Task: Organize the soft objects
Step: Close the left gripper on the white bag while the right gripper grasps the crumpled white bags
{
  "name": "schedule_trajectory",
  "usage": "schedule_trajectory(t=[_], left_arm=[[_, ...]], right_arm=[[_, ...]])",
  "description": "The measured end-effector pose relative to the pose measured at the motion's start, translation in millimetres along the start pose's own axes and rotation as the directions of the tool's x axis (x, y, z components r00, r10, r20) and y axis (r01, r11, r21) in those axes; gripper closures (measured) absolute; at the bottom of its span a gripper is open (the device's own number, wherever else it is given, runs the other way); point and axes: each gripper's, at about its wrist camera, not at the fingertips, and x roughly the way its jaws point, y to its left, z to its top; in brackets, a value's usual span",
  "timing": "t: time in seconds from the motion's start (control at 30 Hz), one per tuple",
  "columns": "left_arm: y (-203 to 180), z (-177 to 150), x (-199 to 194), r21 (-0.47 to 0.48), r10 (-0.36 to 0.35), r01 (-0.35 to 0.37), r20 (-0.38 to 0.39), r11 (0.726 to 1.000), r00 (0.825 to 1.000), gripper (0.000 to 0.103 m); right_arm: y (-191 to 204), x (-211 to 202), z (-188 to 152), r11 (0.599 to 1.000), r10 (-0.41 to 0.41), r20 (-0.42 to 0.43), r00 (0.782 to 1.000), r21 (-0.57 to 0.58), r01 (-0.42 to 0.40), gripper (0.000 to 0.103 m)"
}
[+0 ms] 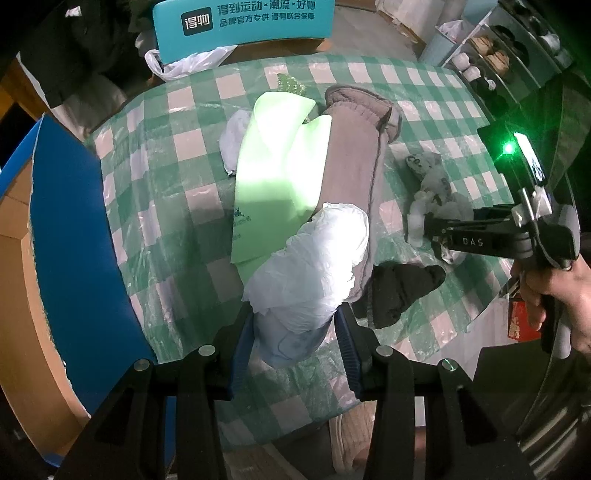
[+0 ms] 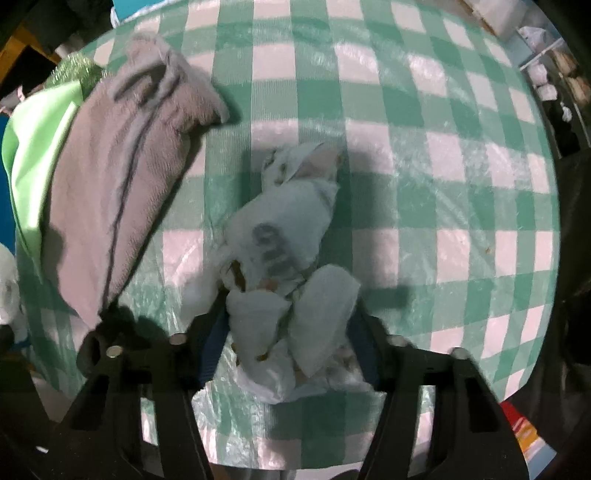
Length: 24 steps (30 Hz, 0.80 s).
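My left gripper [image 1: 295, 339] is shut on a white crumpled plastic bag [image 1: 310, 269] and holds it above the checked table. Beyond it lie a light green cloth [image 1: 280, 166] and a grey plush garment [image 1: 354, 155], side by side. A black sock [image 1: 402, 291] lies to the right. My right gripper [image 2: 291, 347] is shut on a white patterned soft bundle [image 2: 284, 251] resting on the table; it shows in the left wrist view [image 1: 428, 184] too. The grey garment [image 2: 122, 173] lies left of that bundle.
A green-and-white checked tablecloth [image 1: 166, 206] covers the table. An open cardboard box with blue lining [image 1: 70, 236] stands at the left. A teal chair back [image 1: 243, 26] with a white bag [image 1: 184, 62] is behind the table. Shelves [image 1: 509, 55] are at the far right.
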Motion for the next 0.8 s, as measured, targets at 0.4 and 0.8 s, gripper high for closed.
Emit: schedule_trajectory(t=[0.4,0.8], left_arm=[[9.7,-1.4,-13.3,-0.021,-0.001,0.001,0.03,1.0,1.0,0.059],[15.5,-2.1,-38.3,-0.028,0.002,0.001,0.094,1.0,0.996,0.059]], right_arm=[[21.6,-42.8,-8.2,0.995,0.103,0.094,0.99,-0.025,-0.101,0.083],[42.4,-107.7,-25.5,0.989,0.144,0.219,0.965,-0.072,-0.131,0.083]])
